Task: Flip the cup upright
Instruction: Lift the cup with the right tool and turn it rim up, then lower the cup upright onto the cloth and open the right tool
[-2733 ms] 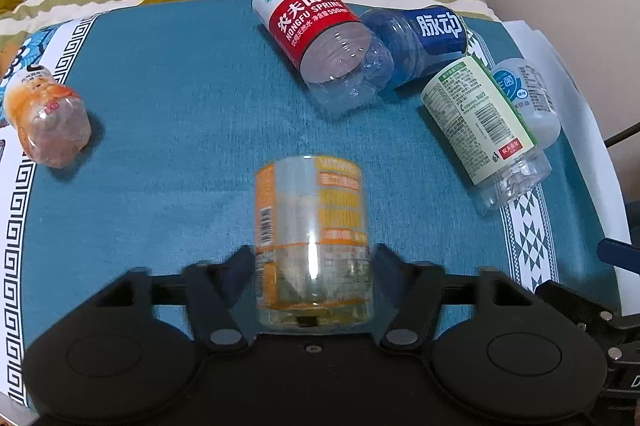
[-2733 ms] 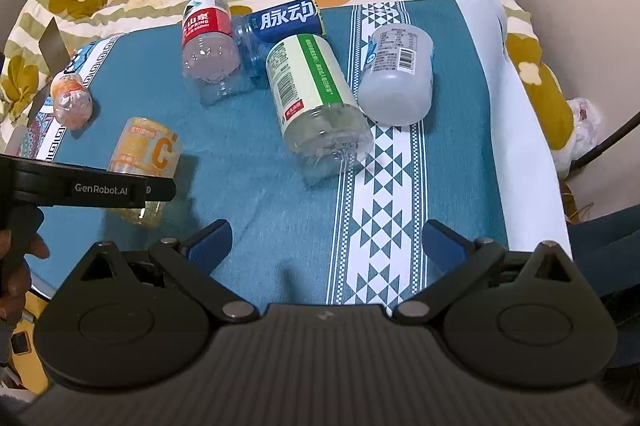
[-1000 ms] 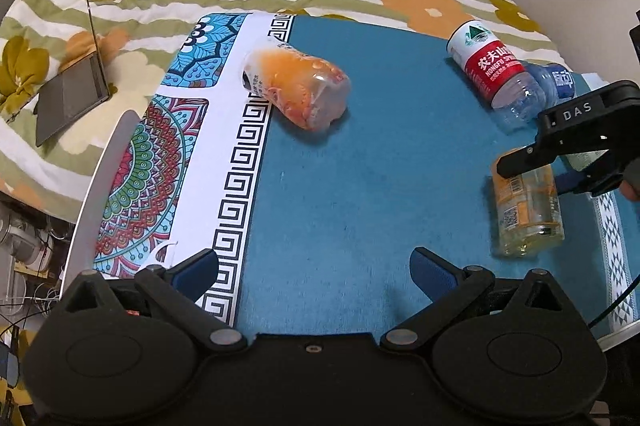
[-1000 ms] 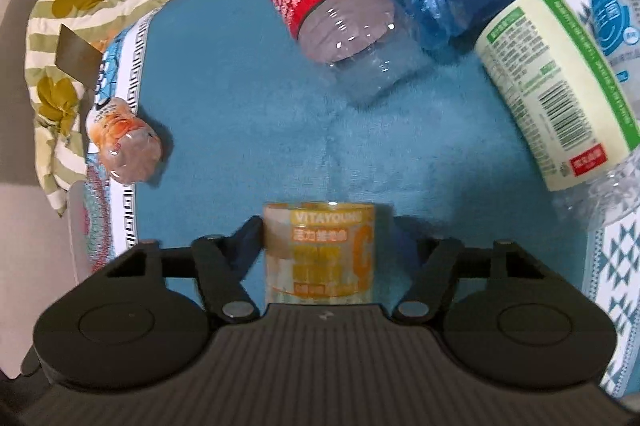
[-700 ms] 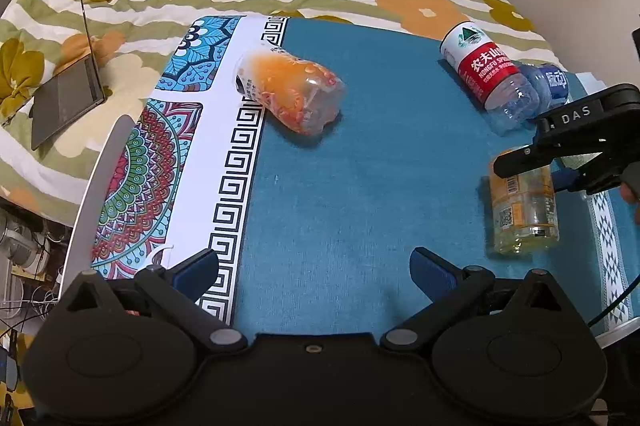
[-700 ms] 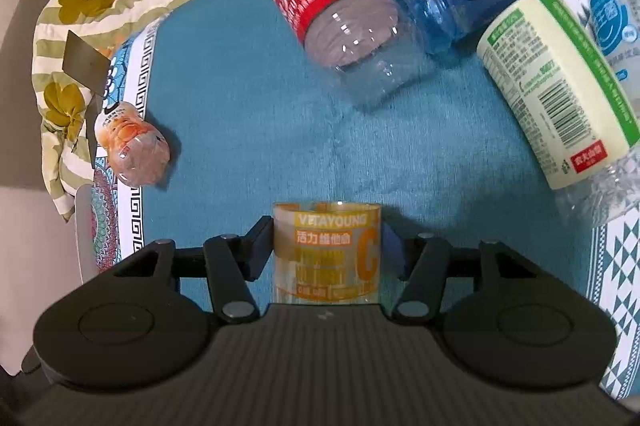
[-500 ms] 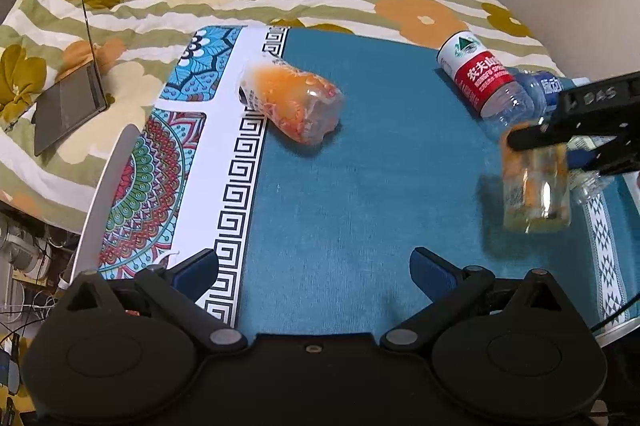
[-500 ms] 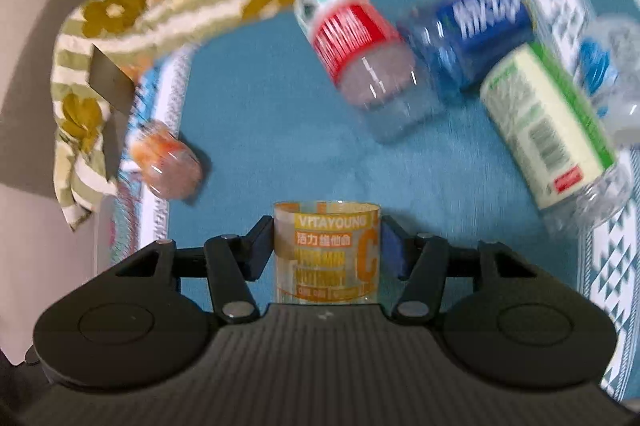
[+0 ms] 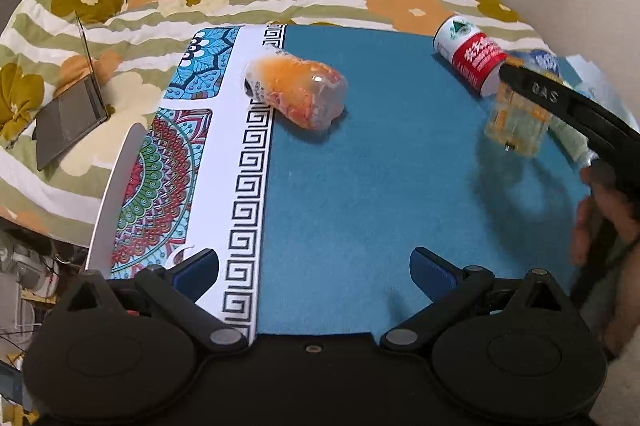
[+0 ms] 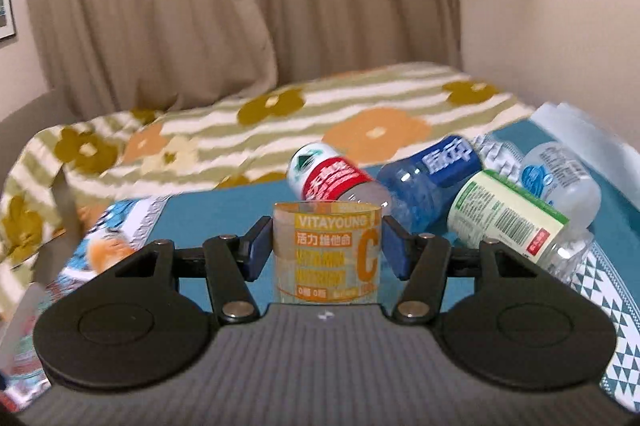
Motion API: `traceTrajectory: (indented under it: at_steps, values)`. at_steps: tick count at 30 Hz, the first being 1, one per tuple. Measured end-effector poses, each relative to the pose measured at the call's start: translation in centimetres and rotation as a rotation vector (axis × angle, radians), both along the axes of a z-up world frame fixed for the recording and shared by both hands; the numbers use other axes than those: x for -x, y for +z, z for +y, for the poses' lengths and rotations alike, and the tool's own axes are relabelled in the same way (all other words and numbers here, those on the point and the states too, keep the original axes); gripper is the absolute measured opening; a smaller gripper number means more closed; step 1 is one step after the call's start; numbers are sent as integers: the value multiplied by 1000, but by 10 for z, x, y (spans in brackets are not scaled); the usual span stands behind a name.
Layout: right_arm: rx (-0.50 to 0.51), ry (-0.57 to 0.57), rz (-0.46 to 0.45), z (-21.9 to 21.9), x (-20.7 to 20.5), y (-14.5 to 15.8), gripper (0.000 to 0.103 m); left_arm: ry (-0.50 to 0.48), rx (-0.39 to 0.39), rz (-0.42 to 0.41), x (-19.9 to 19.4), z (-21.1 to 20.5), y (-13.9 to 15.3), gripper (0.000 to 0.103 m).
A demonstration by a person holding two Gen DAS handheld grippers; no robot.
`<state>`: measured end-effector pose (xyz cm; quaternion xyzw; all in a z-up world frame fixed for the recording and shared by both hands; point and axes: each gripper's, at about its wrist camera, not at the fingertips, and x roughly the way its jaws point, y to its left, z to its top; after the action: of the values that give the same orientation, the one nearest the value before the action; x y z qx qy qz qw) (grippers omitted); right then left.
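My right gripper [image 10: 326, 250] is shut on the clear cup with the orange VITAYOUNG label [image 10: 327, 253]. It holds the cup off the blue cloth, tilted toward upright with its open rim up. In the left wrist view the cup [image 9: 516, 119] hangs at the right under the right gripper's black body [image 9: 568, 109], above its shadow on the blue cloth [image 9: 360, 185]. My left gripper [image 9: 314, 268] is open and empty, low over the cloth's near edge.
An orange cut bottle cup [image 9: 296, 93] lies on its side at the cloth's left. A red-label one [image 10: 332, 175], a blue one [image 10: 432, 171], a green-label one [image 10: 508, 216] and a clear one [image 10: 560, 177] lie on their sides at the back right. A laptop [image 9: 68, 113] rests on the flowered quilt.
My right gripper has lifted the orange-label cup off the cloth and turned it from lying flat toward upright. The left gripper has stayed open and nearly still.
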<state>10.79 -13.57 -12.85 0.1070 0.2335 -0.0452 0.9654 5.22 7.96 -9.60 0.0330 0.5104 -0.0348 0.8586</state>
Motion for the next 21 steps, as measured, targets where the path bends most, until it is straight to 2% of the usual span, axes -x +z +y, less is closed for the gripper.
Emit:
traceTrajectory:
  at_steps: [7,21]
  values:
    - [50,-28,-11,10,3,-23,73,-20,-21,22,8,5,-11,103]
    - [110,64,55,18,31,-20,73,-31,11,24,14,-4,-10,103]
